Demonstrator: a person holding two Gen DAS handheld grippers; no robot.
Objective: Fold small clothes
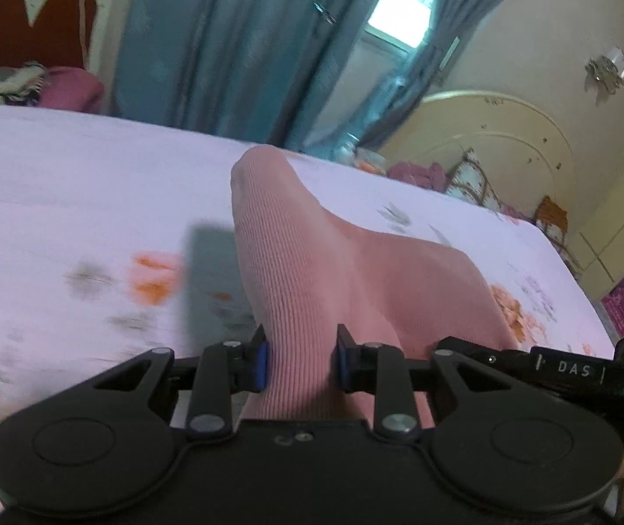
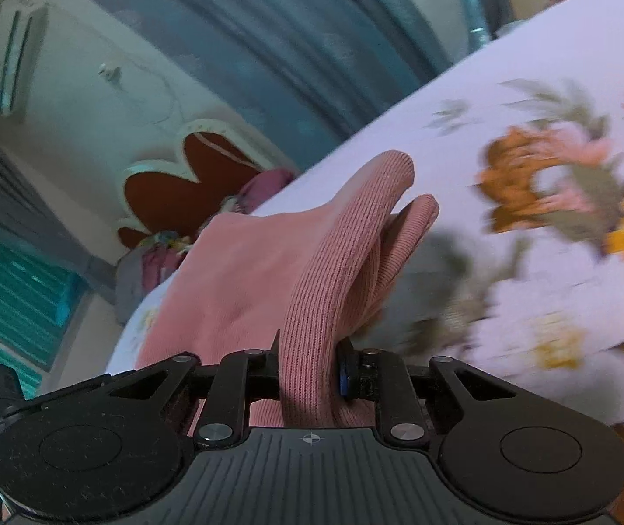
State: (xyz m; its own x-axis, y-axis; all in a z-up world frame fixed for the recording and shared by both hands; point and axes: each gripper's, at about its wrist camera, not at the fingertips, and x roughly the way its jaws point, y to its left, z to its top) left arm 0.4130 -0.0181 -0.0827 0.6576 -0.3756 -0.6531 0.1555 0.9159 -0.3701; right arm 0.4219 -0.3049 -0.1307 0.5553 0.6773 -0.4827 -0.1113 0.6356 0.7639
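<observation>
A small pink garment with ribbed edging hangs lifted above a white flowered bedsheet. In the left wrist view my left gripper is shut on a ribbed band of it, and the cloth rises ahead in a tall fold. In the right wrist view my right gripper is shut on another ribbed band of the pink garment, which bunches up and loops over in front of the fingers. The smooth pink cloth stretches off to the left there. A dark shadow of the cloth falls on the sheet below.
The bedsheet carries orange and pink flower prints. Teal curtains hang behind the bed. A cream headboard with pillows stands at the right, a red and white one at the far left. The right gripper's black body shows at the right edge.
</observation>
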